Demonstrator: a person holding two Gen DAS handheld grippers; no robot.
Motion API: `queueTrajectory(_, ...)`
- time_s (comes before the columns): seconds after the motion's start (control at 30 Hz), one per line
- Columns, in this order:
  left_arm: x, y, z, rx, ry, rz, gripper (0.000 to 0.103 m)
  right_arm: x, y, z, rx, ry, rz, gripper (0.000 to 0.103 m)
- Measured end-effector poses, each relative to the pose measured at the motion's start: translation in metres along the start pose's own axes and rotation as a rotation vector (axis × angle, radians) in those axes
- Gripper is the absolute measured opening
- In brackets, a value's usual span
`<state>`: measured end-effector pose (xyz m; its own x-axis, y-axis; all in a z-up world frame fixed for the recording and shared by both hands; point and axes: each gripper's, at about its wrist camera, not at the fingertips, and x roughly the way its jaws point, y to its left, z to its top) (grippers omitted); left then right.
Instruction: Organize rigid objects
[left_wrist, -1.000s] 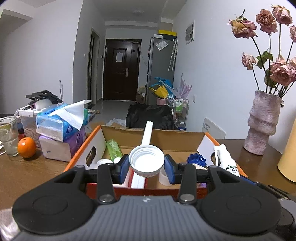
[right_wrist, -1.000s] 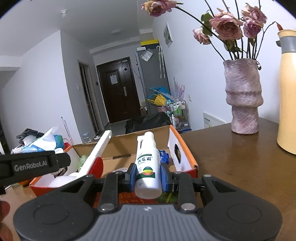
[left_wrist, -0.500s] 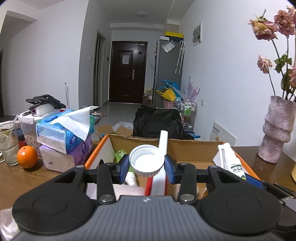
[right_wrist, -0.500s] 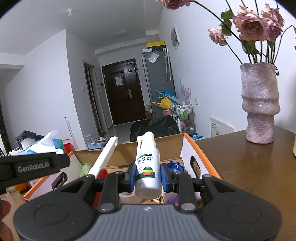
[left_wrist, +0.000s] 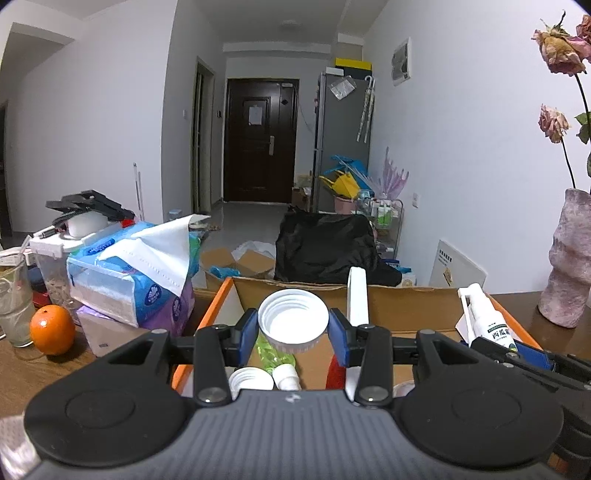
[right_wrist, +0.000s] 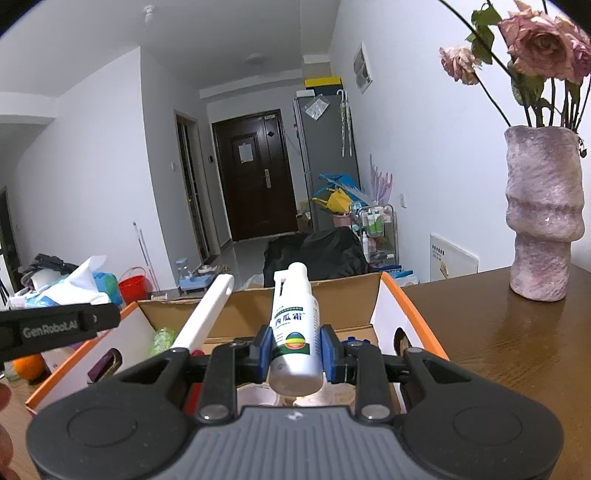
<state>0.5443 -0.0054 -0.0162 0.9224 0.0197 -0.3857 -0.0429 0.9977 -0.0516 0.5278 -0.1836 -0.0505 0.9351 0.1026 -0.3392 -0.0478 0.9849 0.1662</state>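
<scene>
Your left gripper (left_wrist: 293, 329) has just been opening, its jaws now parted around the white lid (left_wrist: 293, 319) above the cardboard box (left_wrist: 402, 299); your right gripper (right_wrist: 295, 353) clamps the spray bottle (right_wrist: 294, 332) over the box's 3 o'clock side

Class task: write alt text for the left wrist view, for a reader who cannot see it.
The left gripper, its jaws just opening, has a white lid between its blue pads above an open cardboard box. Tissue packs and an orange lie left.
</scene>
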Motion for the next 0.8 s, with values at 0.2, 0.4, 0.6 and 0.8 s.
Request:
queueTrajectory(0.2, -0.004, 0.004, 0.000, 0.019, -0.034, 0.030, 0.103, 0.000, -0.005, 0.004, -0.019, 0.017, -0.022, 0.068)
queueTrajectory(0.4, -0.014, 0.005, 0.003, 0.048, -0.068, 0.005, 0.103, -0.007, -0.016, 0.012, -0.008, -0.009, -0.061, 0.103)
queueTrajectory(0.6, -0.023, 0.003, 0.004, 0.058, -0.080, 0.016, 0.103, -0.013, -0.021, 0.018, -0.008, 0.002, -0.065, 0.103)
queueTrajectory(0.8, -0.042, 0.006, 0.006, 0.023, -0.094, 0.006, 0.103, -0.027, -0.023, 0.022, -0.020, 0.002, -0.050, 0.103)
